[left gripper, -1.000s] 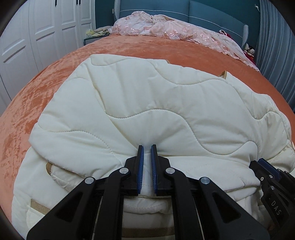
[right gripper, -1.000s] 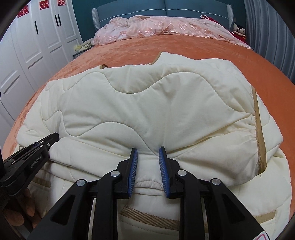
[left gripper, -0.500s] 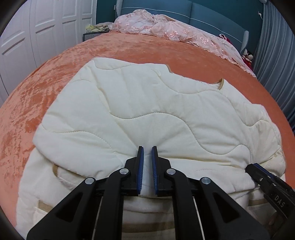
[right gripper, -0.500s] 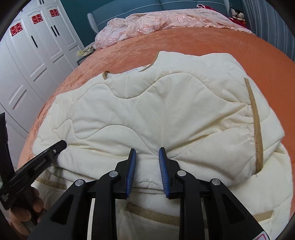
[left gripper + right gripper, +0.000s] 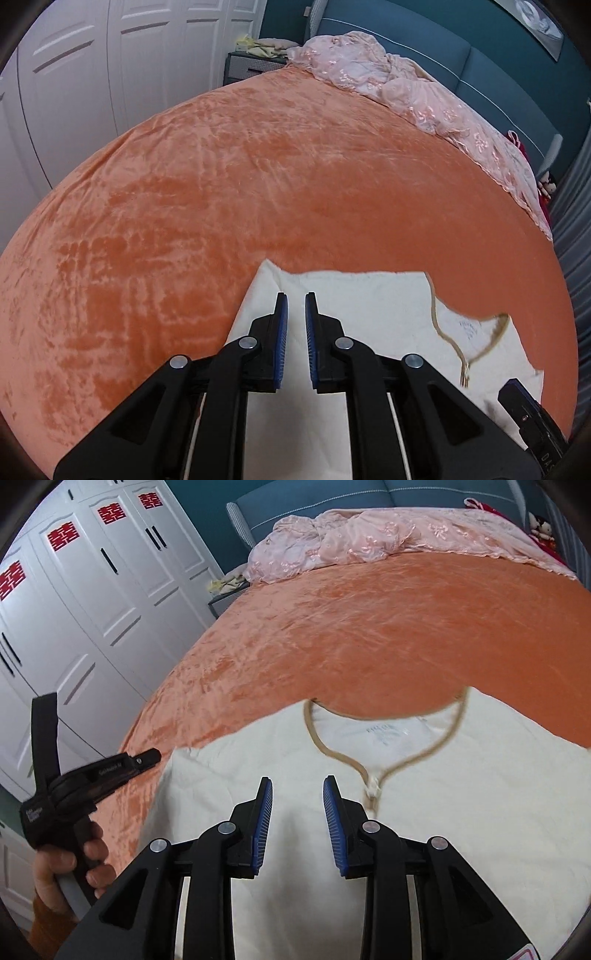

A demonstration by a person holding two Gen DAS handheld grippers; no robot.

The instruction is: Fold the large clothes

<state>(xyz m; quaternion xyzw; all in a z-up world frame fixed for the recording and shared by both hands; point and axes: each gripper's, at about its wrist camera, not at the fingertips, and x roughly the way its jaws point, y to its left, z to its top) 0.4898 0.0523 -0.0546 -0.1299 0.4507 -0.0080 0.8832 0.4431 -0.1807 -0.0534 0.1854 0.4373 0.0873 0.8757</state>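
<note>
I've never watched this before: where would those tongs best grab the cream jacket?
Probably the cream jacket at its left shoulder corner, coming in low from the bed's left side. That edge lies free on the orange bedspread, so a finger could slide under; the flat middle offers no lip.

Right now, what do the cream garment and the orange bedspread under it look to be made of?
Cream garment: soft matte woven fabric, possibly padded, edged with tan binding at the neckline. Orange bedspread: looks like crushed velvet or plush, judging by its patchy light-and-dark sheen. Neither is certain from looks alone.
</note>
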